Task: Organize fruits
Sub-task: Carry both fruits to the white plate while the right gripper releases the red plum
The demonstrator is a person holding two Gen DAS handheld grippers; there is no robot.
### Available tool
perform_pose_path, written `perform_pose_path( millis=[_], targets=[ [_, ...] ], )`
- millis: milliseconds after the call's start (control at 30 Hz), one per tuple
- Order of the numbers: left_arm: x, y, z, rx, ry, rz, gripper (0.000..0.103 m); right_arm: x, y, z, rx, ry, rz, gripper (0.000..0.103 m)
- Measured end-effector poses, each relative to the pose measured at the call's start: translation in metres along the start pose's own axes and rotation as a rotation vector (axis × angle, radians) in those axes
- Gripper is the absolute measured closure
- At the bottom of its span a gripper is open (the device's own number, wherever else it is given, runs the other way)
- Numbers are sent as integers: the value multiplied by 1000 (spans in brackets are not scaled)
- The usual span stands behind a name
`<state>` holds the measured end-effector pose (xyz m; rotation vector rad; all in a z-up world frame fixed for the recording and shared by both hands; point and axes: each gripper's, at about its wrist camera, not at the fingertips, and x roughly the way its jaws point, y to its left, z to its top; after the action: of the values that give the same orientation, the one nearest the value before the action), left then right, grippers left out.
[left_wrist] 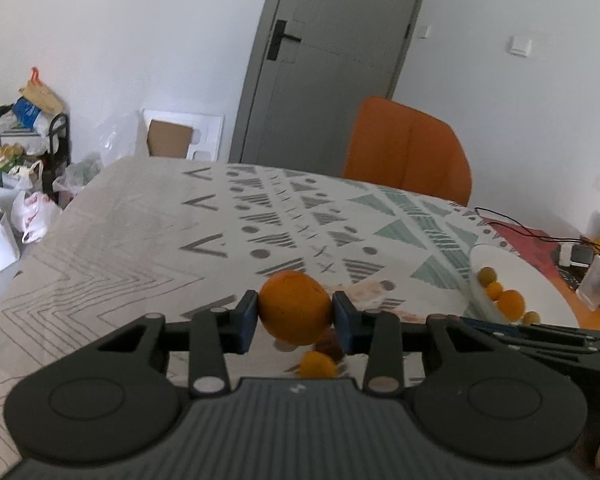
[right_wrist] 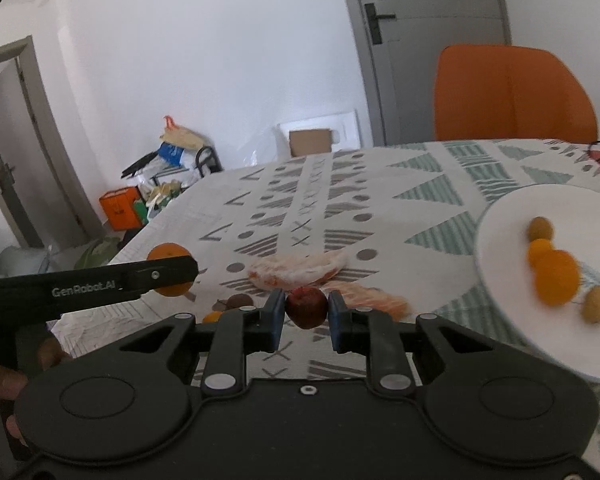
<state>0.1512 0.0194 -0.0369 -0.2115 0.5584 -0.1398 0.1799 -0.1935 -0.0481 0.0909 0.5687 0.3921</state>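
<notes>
left gripper (left_wrist: 296, 316) clamping orange (left_wrist: 295, 307) above table; right gripper (right_wrist: 305, 312) pinching red fruit (right_wrist: 306, 306) near plate (right_wrist: 508, 280). risk: round fruit slipping, rolling off tablecloth (left_wrist: 120, 240).

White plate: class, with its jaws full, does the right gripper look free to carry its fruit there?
Probably yes. The right gripper is shut on a red fruit, and only bare tablecloth lies before the white plate.
</notes>
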Motion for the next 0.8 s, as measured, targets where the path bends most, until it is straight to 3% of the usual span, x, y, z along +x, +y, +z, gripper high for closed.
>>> perform_pose_path(
  millis=[433, 800],
  targets=[
    [-9, -48, 2, 61, -28, -50, 65, -46, -43, 0, 56, -87, -67, 82],
    [5, -95, 2, 124, -22, -85, 65, -74, -90, -3, 101, -144, -121, 82]
  ],
)
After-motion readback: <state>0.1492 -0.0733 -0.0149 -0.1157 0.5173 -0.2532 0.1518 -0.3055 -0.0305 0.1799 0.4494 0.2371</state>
